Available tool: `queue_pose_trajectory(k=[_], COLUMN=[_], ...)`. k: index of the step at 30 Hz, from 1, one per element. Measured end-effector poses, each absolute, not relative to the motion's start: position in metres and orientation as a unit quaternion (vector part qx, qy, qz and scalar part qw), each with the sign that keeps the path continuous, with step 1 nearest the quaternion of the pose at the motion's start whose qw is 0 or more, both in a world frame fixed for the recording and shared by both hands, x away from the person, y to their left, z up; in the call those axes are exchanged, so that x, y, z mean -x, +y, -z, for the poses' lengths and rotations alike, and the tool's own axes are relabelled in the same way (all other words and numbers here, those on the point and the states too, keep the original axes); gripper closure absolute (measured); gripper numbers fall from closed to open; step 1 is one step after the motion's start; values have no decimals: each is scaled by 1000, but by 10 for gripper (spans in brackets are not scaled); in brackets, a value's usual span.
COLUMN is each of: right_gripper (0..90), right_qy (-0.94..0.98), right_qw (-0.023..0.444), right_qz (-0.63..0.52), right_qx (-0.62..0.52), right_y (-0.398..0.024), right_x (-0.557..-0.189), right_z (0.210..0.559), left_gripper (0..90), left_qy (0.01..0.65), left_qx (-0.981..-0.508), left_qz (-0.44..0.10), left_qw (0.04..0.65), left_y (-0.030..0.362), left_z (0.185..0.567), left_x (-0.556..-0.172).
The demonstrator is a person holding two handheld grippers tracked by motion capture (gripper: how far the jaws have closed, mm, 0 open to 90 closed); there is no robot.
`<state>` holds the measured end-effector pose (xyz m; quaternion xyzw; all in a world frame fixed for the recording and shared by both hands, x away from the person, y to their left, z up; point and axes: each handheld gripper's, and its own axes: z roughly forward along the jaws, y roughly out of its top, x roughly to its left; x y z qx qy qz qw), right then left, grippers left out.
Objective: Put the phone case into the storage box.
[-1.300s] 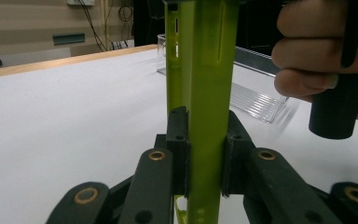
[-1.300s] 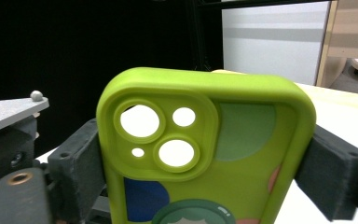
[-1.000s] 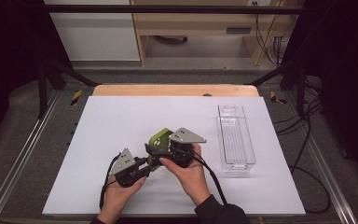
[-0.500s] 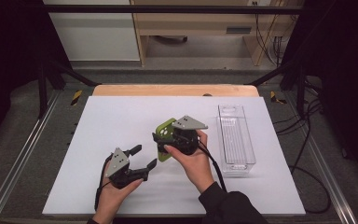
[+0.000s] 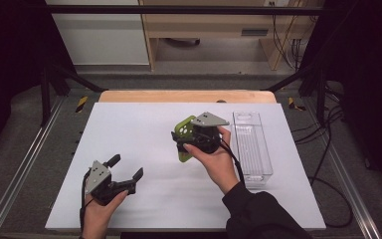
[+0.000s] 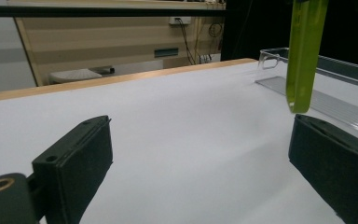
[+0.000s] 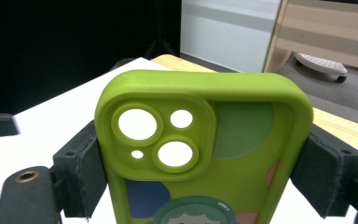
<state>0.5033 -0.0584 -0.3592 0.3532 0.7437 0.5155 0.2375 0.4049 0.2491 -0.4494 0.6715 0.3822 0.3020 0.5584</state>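
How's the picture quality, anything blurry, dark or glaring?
High view: even light on the white table, surroundings dark. Left gripper view: the near jaws look soft, the clear tray shows faint glare. Right gripper view: the green phone case is sharp, the background is blurred.

Overhead forward-down view; two close finger-level views.

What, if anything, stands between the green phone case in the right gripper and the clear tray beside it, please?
Nothing visible does. The right gripper holds the green phone case above bare white table, and the clear tray lies open just to its right.
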Motion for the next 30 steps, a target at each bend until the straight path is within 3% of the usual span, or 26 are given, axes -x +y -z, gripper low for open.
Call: queue_pose_trajectory(k=[8, 30], right_gripper=[164, 164], right_qy=[718, 689], right_qw=[236, 280], right_qz=[-536, -526], right_qx=[-376, -412], right_y=[-80, -123], right_x=[-511, -542], right_z=[352, 304], left_gripper=[40, 35], left_qy=[400, 399], left_qx=[-655, -659], left_qz=[-320, -322], left_qw=[555, 551], left_y=[271, 275], left_z=[451, 454], left_x=[-394, -399])
